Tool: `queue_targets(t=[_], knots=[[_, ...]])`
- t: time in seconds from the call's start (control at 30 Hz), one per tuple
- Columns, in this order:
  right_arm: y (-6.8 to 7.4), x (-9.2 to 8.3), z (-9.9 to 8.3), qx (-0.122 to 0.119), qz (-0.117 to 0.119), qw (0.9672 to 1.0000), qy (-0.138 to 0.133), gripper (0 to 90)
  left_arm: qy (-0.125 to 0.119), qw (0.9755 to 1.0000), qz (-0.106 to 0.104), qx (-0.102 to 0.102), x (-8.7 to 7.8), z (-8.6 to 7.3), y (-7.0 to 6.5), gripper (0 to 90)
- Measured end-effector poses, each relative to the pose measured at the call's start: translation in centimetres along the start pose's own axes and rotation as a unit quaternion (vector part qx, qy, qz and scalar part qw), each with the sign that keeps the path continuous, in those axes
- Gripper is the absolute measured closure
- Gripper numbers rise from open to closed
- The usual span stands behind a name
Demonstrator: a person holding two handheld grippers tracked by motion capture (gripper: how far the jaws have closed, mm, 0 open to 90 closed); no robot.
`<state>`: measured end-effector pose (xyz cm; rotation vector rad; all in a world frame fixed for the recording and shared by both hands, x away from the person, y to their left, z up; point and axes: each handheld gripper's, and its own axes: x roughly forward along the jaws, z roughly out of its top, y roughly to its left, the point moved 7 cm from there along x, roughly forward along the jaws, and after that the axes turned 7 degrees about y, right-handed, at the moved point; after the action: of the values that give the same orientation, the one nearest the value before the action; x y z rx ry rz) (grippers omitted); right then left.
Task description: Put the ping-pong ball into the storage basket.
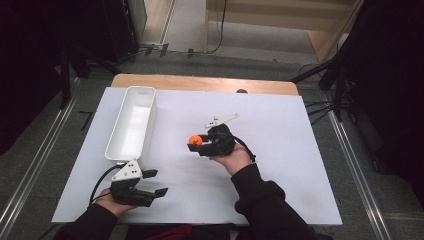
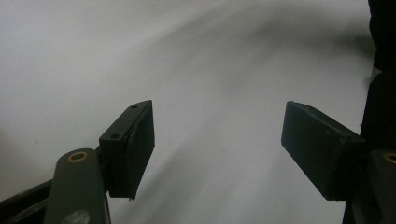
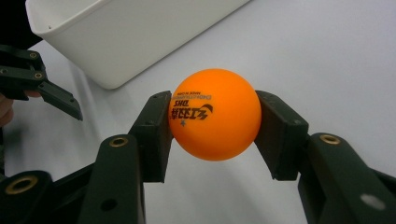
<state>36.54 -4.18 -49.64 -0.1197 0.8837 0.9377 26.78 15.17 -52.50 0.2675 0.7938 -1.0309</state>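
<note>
An orange ping-pong ball (image 3: 215,120) with dark print sits pinched between the jaws of my right gripper (image 3: 214,133), held above the white table. From above, that ball (image 1: 194,139) and the right gripper (image 1: 196,142) hang over the middle of the table, right of a long white bin (image 1: 131,122). My left gripper (image 1: 156,182) rests near the table's front left with its jaws apart and nothing between them. The left gripper view has the two black pads (image 2: 133,144) wide over bare white surface. The bin's corner (image 3: 116,32) lies just beyond the ball.
The white sheet (image 1: 280,165) covers a wooden table (image 1: 200,82). Dark stands and cables flank both sides on the floor. The left gripper (image 3: 35,84) appears at the left edge of the right gripper view.
</note>
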Motion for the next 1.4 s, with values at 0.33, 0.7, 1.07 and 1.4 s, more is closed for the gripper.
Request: queue_targets(t=[0.33, 0.7, 1.07, 1.4], knots=[[0.6, 0.3, 1.1, -0.008, 0.007, 0.9999, -0.003, 48.4, 0.001, 1.0, 0.0, -0.002, 0.0, 0.0, 0.0, 26.4], [1.2, 0.3, 2.5, -0.01, 0.016, 0.9998, -0.01, 48.3, -0.002, 1.0, 0.001, -0.001, 0.0, 0.0, 0.0, 26.4], [1.9, 0.8, 4.5, -0.018, 0.019, 0.9996, -0.012, 48.3, -0.003, 1.0, -0.002, 0.0, -0.1, -0.1, 0.0, 26.4], [2.7, 1.6, 6.1, -0.025, 0.027, 0.9993, -0.011, 48.4, -0.001, 1.0, -0.003, 0.0, -0.1, -0.1, -0.1, 26.4]])
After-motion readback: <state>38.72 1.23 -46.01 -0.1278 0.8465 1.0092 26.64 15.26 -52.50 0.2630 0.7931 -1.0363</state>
